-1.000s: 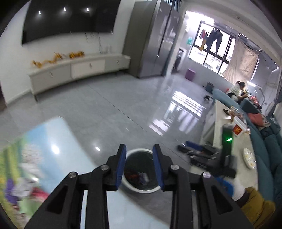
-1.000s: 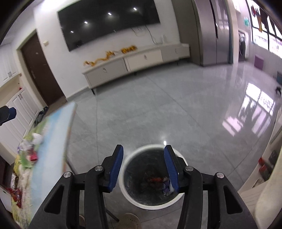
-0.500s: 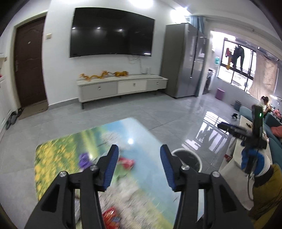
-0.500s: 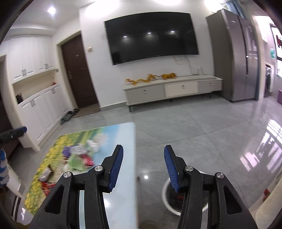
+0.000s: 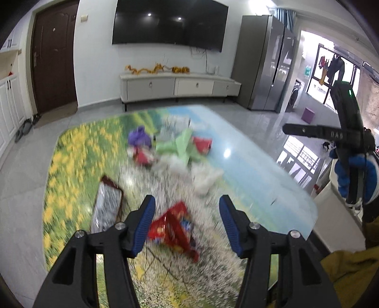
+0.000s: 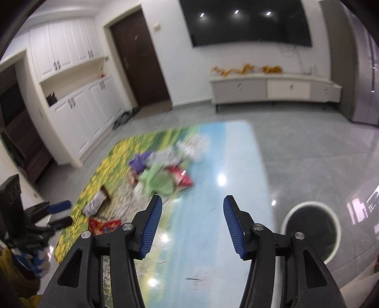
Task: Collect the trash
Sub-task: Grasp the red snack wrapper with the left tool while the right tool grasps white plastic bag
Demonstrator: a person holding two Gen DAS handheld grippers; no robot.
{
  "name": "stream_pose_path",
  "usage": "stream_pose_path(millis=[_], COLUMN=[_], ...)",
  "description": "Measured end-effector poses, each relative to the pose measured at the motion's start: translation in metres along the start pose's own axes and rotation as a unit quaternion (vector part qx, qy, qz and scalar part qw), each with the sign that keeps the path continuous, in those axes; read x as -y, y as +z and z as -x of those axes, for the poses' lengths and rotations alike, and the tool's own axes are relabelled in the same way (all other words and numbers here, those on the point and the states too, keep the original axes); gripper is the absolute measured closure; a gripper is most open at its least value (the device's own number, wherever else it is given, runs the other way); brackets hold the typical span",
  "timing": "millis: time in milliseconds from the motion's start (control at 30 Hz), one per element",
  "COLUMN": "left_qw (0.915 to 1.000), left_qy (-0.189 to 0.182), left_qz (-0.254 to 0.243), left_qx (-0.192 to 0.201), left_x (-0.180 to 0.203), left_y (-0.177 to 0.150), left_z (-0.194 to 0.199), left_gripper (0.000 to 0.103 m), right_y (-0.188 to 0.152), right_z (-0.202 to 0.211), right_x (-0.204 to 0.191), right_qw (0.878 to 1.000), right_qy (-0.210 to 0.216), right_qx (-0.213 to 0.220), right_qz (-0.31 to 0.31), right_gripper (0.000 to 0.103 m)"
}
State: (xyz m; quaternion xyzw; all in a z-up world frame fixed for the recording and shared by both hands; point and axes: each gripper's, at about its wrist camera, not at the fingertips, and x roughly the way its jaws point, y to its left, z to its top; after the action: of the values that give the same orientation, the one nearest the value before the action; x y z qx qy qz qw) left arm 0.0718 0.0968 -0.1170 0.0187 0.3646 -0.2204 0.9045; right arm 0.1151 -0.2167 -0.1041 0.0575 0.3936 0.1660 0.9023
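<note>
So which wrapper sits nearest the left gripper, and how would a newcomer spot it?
Start at the table with the printed meadow scene and its litter. Come to the near edge, just ahead of the left gripper, whose jaws are opening with nothing between them. There lies the red snack wrapper, bright red, unlike the silver packet to its left.

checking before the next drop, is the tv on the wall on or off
Off: the tv has a black screen showing only reflected ceiling lights in both views.

Motion smears the trash pile (image 5: pixel 170 151) on the table (image 5: pixel 260 170); the red wrapper (image 5: pixel 175 225) print is unreadable, and the bin (image 6: pixel 310 233) contents are too dark to tell.
</note>
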Motion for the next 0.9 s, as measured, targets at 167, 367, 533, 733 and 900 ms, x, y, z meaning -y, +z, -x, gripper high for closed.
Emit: stream_pose_path(millis=[167, 367, 533, 733, 900], left_qw=[0.9998, 0.9994, 0.9987, 0.9976, 0.9967], left_qy=[-0.010, -0.022, -0.036, -0.046, -0.053], left_qz=[0.007, 0.016, 0.020, 0.026, 0.038], left_qx=[-0.016, -0.023, -0.031, -0.044, -0.048], left_x=[-0.008, -0.024, -0.029, -0.033, -0.037], left_y=[-0.019, -0.026, -0.027, -0.032, -0.034], left_z=[-0.023, -0.042, -0.055, -0.067, -0.069], left_gripper=[0.049, 0.049, 0.050, 0.062, 0.074], right_y=[-0.012, -0.022, -0.020, -0.016, -0.018], right_z=[-0.049, -0.095, -0.125, -0.151, -0.162], right_x=[-0.032, -0.073, -0.087, -0.089, -0.093], right_qw=[0.997, 0.989, 0.982, 0.978, 0.977], right_qy=[0.016, 0.027, 0.020, 0.026, 0.038], right_qx=[-0.061, -0.107, -0.126, -0.139, -0.141], right_qz=[0.032, 0.094, 0.140, 0.153, 0.158], right_gripper=[0.044, 0.037, 0.032, 0.032, 0.035])
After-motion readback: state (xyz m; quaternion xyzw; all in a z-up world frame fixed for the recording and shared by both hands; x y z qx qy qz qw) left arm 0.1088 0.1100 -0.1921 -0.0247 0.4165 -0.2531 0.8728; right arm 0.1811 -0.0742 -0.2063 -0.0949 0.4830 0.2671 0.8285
